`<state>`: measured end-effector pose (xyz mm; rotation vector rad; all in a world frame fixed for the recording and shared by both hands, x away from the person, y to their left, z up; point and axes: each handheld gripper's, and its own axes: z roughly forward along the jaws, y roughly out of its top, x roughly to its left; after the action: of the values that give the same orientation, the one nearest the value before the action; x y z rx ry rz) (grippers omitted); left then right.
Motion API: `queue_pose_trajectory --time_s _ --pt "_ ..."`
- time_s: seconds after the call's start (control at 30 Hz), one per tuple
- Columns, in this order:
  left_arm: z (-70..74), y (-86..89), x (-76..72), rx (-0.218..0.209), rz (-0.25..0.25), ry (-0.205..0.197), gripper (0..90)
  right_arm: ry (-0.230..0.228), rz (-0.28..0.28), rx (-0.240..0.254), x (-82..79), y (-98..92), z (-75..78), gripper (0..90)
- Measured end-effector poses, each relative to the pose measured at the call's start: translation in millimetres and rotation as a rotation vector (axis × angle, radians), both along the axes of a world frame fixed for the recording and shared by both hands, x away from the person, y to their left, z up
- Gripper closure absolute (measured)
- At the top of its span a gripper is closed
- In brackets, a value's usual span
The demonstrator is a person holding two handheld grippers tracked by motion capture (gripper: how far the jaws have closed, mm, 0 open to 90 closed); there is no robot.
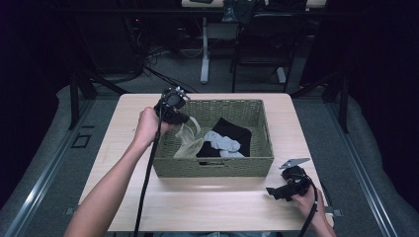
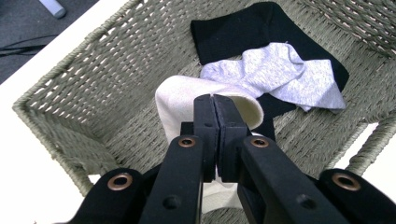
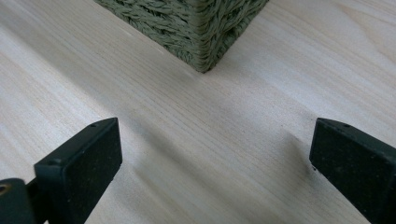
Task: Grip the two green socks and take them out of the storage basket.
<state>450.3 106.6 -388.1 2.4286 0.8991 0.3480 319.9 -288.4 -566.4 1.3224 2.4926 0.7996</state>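
- No readable text, label, brand, number or sign anywhere in these views.
- The woven basket, the cloth pieces inside it, the counter and the black tool parts all come up unmarked.
- Background at twelve o'clock in the high view is too dark and small to pick out any lettering.

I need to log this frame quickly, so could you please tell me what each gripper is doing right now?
Left gripper: closed on the cream sock, over the wicker basket.
Right gripper: open, holding nothing, above the table.
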Motion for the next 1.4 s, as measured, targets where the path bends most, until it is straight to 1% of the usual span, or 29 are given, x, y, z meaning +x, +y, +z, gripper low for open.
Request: queue_pose_trajectory --time_s 0.13,0.27,0.37,0.4,0.43,0.5,0.53,0.6,0.63,0.67,0.7,0.73,0.83,0.87,0.9,1.0,1.07,1.1,1.13,1.17,1.2,1.23,1.3,1.33,1.37,1.4 --pt "4.9 4.4 -0.8 -0.015 0.006 -0.010 89.2 0.000 -0.001 -0.001 -0.2 0.1 0.1 1.7" --pt "11.1 8.2 -1.8 -0.014 0.013 -0.020 89.3 -0.005 -0.004 0.002 -0.8 0.1 0.0 1.7" --pt "17.5 11.5 -3.9 -0.024 0.014 -0.031 89.3 -0.002 -0.008 0.002 -1.1 0.1 -0.7 1.7" --pt "20.2 12.7 -5.0 -0.029 0.016 -0.038 89.2 0.004 -0.006 -0.006 -1.2 -0.4 -0.4 1.7" --pt "22.6 14.0 -5.4 -0.030 0.015 -0.041 89.3 0.007 -0.008 0.004 -1.6 -0.3 -0.5 1.7" --pt "25.4 15.7 -5.8 -0.031 0.014 -0.046 89.3 0.006 -0.007 -0.001 -1.6 -0.9 -0.5 1.7" --pt "29.0 18.0 -6.5 -0.036 0.017 -0.054 89.3 0.008 -0.009 -0.004 -1.5 -1.3 -0.3 1.7" --pt "33.6 21.9 -7.3 -0.039 0.020 -0.064 89.3 0.003 -0.019 0.011 -1.6 -2.2 -0.3 1.7" --pt "35.9 24.4 -7.8 -0.045 0.023 -0.066 89.3 0.001 -0.023 0.006 -1.5 -3.2 -0.3 1.7" --pt "35.9 24.4 -7.8 -0.045 0.023 -0.066 89.4 -0.001 -0.029 0.010 -1.5 -4.0 -0.8 1.7" --pt "39.9 29.2 -8.6 -0.048 0.029 -0.075 89.3 0.005 -0.027 0.010 -1.6 -4.6 -0.3 1.7" --pt "42.7 32.8 -9.3 -0.051 0.035 -0.080 89.3 0.007 -0.026 0.004 -1.7 -5.2 0.1 1.7" --pt "50.0 41.9 -11.5 -0.061 0.048 -0.096 89.3 0.007 -0.030 0.009 -2.0 -4.7 -0.2 1.7" --pt "50.0 41.9 -11.5 -0.061 0.048 -0.096 89.3 0.007 -0.030 0.009 -2.0 -4.7 -0.2 1.7" --pt "55.0 48.5 -13.4 -0.078 0.053 -0.105 89.3 0.004 -0.034 0.009 -1.9 -4.1 -0.6 1.7" --pt "62.8 58.6 -17.3 -0.098 0.070 -0.126 89.3 0.009 -0.029 0.007 -2.0 -4.4 -0.4 1.7" --pt "67.3 65.6 -20.0 -0.104 0.080 -0.136 89.3 0.007 -0.033 0.005 -2.1 -4.2 -0.9 1.7" --pt "68.9 69.1 -21.3 -0.111 0.088 -0.142 89.3 0.004 -0.037 0.001 -2.1 -3.9 -1.3 1.7" --pt "68.9 69.1 -21.3 -0.111 0.088 -0.142 89.3 0.004 -0.037 0.001 -2.1 -3.9 -1.3 1.7" --pt "72.2 77.2 -23.2 -0.115 0.097 -0.149 89.3 0.009 -0.029 0.005 -1.9 -3.5 -1.3 1.7" --pt "73.6 81.3 -24.2 -0.121 0.100 -0.149 89.3 0.008 -0.031 0.021 -1.9 -2.9 -2.1 1.7" --pt "74.7 85.2 -25.0 -0.121 0.103 -0.151 89.3 0.012 -0.027 0.006 -1.6 -3.0 -1.5 1.7" --pt "75.6 93.0 -26.9 -0.139 0.113 -0.156 89.3 0.014 -0.026 0.006 -1.4 -2.8 -1.8 1.7" --pt "75.8 96.6 -28.0 -0.138 0.120 -0.161 89.3 0.014 -0.025 0.004 -1.4 -2.6 -1.9 1.7" --pt "75.8 96.6 -28.0 -0.138 0.120 -0.161 89.3 0.012 -0.025 0.004 -1.5 -2.6 -1.6 1.7" --pt "75.1 105.6 -29.9 -0.139 0.132 -0.161 89.3 0.007 -0.029 -0.001 -1.8 -2.4 -1.4 1.7"
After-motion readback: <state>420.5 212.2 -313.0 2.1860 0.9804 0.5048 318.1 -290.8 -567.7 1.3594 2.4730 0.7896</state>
